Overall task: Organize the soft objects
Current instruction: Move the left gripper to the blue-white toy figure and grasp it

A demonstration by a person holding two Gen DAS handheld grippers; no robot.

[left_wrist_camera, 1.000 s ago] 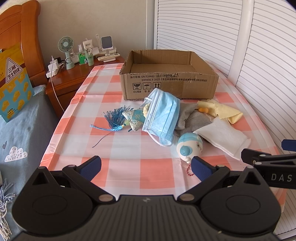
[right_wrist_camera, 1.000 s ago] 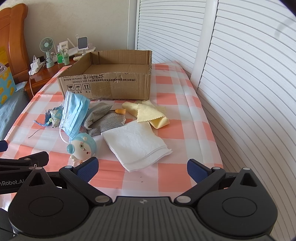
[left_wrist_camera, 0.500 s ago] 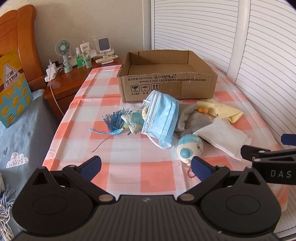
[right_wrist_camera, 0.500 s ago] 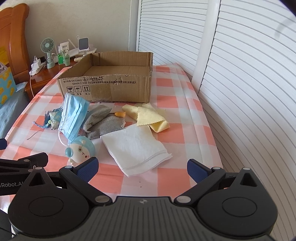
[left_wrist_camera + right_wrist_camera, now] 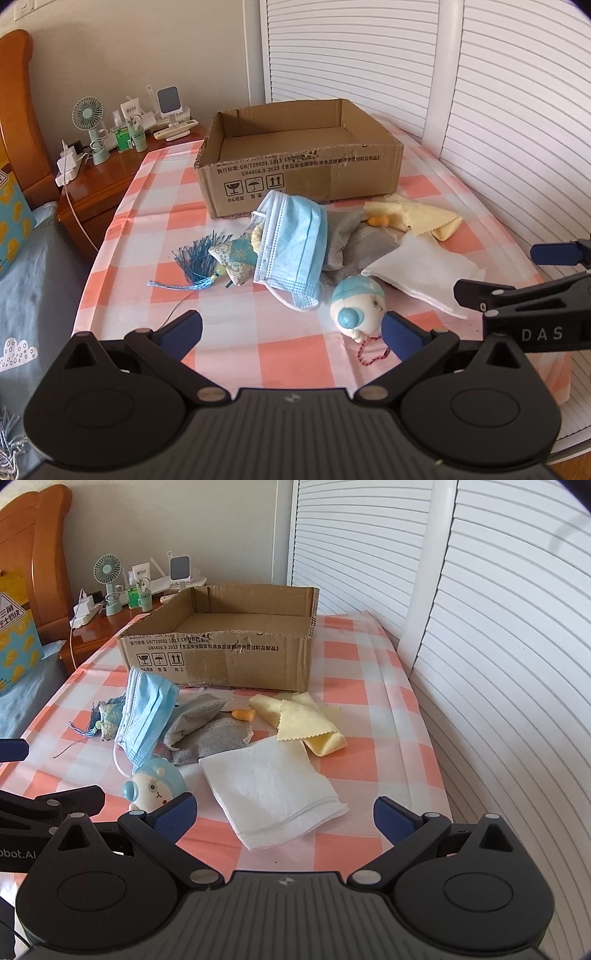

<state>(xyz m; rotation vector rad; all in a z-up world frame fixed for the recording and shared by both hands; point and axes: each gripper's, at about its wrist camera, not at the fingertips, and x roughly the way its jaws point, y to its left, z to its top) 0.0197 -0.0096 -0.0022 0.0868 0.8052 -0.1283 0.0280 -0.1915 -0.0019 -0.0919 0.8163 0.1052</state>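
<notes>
Both grippers, left (image 5: 291, 326) and right (image 5: 282, 812), hang spread wide and empty. On the checked cloth (image 5: 236, 332) lie tassel (image 5: 195, 258), mask (image 5: 291, 243), toy (image 5: 356, 308), white cloth (image 5: 273, 786), yellow cloth (image 5: 299, 720). Behind them the box (image 5: 299, 177) reads "GB/T29601 2013".

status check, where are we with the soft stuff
Left gripper and right gripper open, empty. Cardboard box empty; soft items unsorted, white cloth nearest. Nothing blocking.

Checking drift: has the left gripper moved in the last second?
Yes. The left gripper has moved forward: the cardboard box looms larger and nearer in its view.
</notes>
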